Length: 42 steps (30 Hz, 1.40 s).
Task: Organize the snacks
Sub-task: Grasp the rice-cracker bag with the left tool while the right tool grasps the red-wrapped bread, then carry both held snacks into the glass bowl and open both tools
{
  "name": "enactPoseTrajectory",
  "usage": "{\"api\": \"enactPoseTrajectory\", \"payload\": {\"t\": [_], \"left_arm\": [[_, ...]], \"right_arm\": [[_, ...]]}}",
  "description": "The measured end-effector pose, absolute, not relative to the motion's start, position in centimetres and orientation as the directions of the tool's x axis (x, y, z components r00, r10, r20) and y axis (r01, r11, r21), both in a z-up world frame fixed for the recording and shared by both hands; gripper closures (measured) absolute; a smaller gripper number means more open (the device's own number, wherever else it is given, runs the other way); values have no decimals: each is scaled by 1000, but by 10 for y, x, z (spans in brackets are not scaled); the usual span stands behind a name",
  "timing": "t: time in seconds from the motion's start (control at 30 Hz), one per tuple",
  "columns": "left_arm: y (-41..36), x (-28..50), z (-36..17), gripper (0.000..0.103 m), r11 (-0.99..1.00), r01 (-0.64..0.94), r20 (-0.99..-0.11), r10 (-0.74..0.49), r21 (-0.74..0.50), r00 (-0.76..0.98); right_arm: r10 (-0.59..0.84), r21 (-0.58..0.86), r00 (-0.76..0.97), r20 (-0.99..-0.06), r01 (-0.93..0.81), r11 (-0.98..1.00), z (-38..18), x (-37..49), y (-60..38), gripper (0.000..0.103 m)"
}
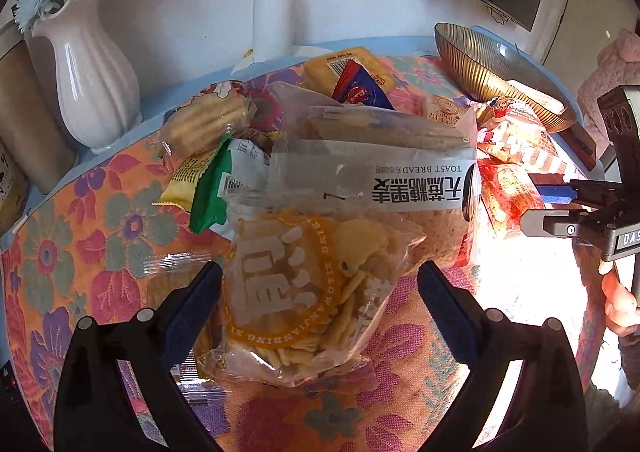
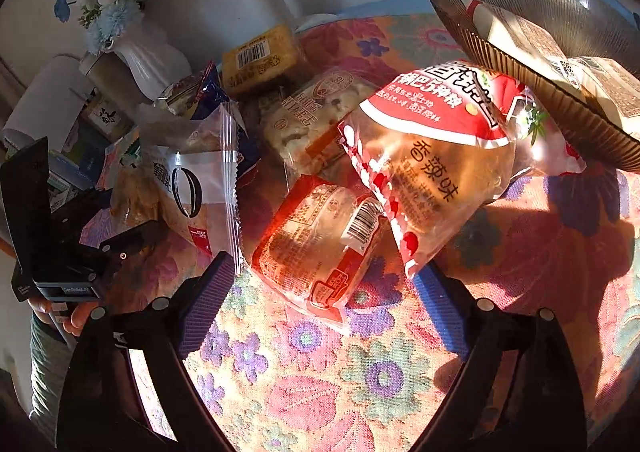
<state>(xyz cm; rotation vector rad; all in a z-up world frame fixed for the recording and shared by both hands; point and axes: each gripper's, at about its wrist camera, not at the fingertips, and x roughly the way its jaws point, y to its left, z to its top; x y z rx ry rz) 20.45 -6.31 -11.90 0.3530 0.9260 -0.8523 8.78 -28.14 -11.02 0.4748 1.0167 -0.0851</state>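
Note:
A clear bag of yellow crackers [image 1: 304,292] lies on the flowered tablecloth [image 1: 100,244], between the fingers of my left gripper [image 1: 320,280], which stands open around it. A toast bread bag [image 1: 400,179] lies just behind. My right gripper [image 2: 324,272] is open over a small red packet [image 2: 320,248], with one pad on each side and apart from it. A bigger red and white snack bag [image 2: 432,155] leans on that packet. The ribbed bowl [image 2: 520,3] at the far right holds a pale packet [image 2: 560,47]. In the left wrist view the right gripper [image 1: 536,209] shows at the right edge.
More snack packets are piled at the back of the table, among them a yellow one [image 2: 260,55] and a green one [image 1: 212,187]. A white vase with blue flowers [image 1: 88,83] and a white post [image 1: 272,23] stand at the far edge. A hand [image 1: 620,300] holds the right gripper.

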Motion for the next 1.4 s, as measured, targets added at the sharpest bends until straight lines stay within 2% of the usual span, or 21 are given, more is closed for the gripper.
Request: {"api": "enactPoseTrajectory", "payload": {"t": [0.1, 0.2, 0.27, 0.37, 0.5, 0.63, 0.87, 1.07, 1.17, 1.27, 1.4], "left_arm": [[-64, 201, -120, 26, 638, 767, -818, -476, -68, 323], [-59, 202, -119, 34, 646, 758, -814, -487, -92, 316], [-55, 201, -118, 40, 657, 748, -813, -484, -93, 324], [-52, 195, -113, 42, 669, 738, -811, -479, -89, 336], [-48, 180, -98, 42, 671, 734, -792, -503, -106, 346], [-49, 160, -78, 42, 660, 743, -767, -532, -110, 359], [-83, 120, -38, 42, 576, 811, -727, -599, -99, 336], [-149, 94, 4, 42, 456, 885, -680, -678, -92, 279], [-197, 89, 19, 42, 409, 910, -672, -692, -65, 263], [-246, 91, 25, 42, 378, 924, -664, -705, -55, 249], [-307, 112, 18, 42, 379, 921, -675, -704, -93, 221]], "right_arm": [[82, 290, 509, -857, 344, 893, -113, 100, -270, 10], [-9, 204, 498, -867, 371, 906, -115, 108, -258, 12], [-56, 159, 493, -868, 384, 909, -115, 106, -254, 23], [-58, 151, 498, -866, 369, 917, -112, 99, -253, 43], [14, 207, 511, -859, 322, 924, -108, 84, -256, 50], [86, 260, 526, -846, 267, 928, -100, 59, -254, 51], [133, 309, 587, -798, 209, 928, -62, 9, -264, 52], [16, 260, 686, -727, 254, 932, -6, -13, -317, 52], [-95, 215, 711, -697, 334, 918, 15, -12, -360, 51], [-184, 193, 710, -680, 415, 889, 24, -5, -407, 51], [-226, 210, 700, -678, 479, 852, 24, 8, -465, 51]]}}
